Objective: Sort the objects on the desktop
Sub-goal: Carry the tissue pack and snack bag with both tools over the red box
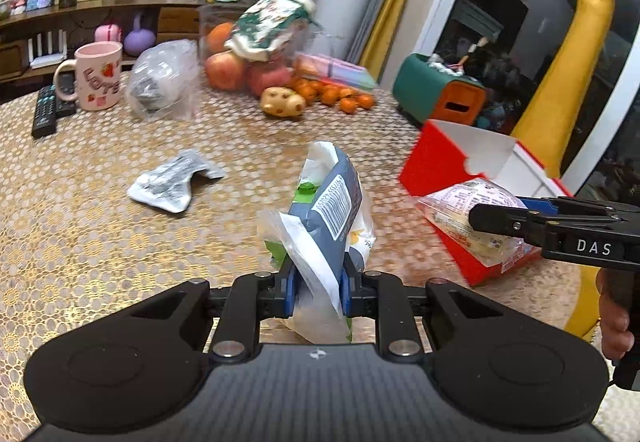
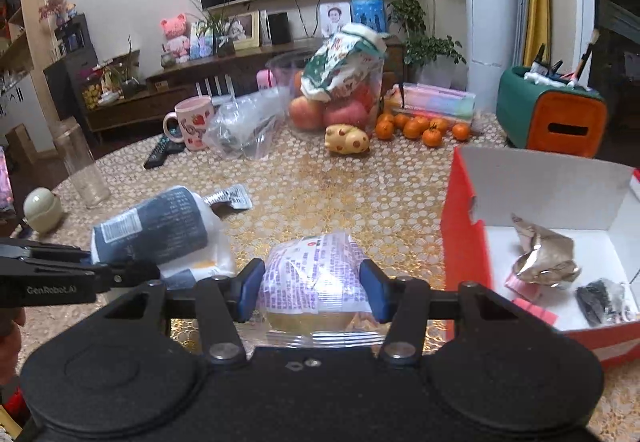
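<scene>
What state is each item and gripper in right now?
left gripper: shut on the grey-blue snack bag, lifted off the table.
right gripper: shut on the wrapped bun, held up.
red box: open, crumpled foil wrapper and dark packet inside.
silver sachet: lying flat on the table.
pink mug: upright.

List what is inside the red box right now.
In the right wrist view the red box holds a crumpled foil wrapper, a small dark packet and pink scraps. The near wall hides the front floor.
</scene>
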`<action>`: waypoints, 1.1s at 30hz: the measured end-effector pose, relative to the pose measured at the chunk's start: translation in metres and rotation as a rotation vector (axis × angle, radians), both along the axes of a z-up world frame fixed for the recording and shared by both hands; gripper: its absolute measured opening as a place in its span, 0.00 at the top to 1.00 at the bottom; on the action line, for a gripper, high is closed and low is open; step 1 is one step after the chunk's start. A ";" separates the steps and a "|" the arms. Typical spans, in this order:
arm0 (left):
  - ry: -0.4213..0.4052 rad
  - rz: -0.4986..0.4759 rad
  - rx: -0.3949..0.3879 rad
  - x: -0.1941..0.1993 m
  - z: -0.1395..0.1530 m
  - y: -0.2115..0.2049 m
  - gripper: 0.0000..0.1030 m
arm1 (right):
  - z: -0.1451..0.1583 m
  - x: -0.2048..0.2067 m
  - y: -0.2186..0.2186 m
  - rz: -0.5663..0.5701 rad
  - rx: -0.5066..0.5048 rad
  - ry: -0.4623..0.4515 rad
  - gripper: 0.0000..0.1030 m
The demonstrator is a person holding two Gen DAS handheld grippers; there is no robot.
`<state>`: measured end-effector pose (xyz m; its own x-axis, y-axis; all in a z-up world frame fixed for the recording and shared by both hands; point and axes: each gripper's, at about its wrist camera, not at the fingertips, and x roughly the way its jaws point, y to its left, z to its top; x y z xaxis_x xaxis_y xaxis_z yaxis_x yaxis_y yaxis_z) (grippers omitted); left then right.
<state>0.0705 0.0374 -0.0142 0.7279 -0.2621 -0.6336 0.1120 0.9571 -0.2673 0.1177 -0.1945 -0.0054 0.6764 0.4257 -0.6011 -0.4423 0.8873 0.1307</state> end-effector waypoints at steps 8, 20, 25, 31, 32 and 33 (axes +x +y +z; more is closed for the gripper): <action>-0.035 -0.076 0.005 -0.006 0.027 -0.049 0.81 | 0.020 -0.018 -0.034 -0.023 0.012 -0.050 0.50; -0.092 -0.199 0.007 0.006 0.056 -0.125 0.81 | 0.041 -0.028 -0.101 -0.116 0.010 -0.109 0.50; -0.106 -0.253 0.023 0.019 0.061 -0.163 0.81 | 0.044 -0.025 -0.132 -0.172 -0.010 -0.126 0.50; -0.100 -0.303 0.050 0.040 0.059 -0.199 0.81 | 0.044 -0.014 -0.168 -0.235 -0.018 -0.132 0.50; -0.096 -0.311 0.053 0.044 0.058 -0.205 0.81 | 0.043 -0.012 -0.173 -0.246 -0.018 -0.131 0.50; -0.093 -0.318 0.055 0.046 0.057 -0.210 0.81 | 0.042 -0.009 -0.179 -0.257 -0.016 -0.128 0.50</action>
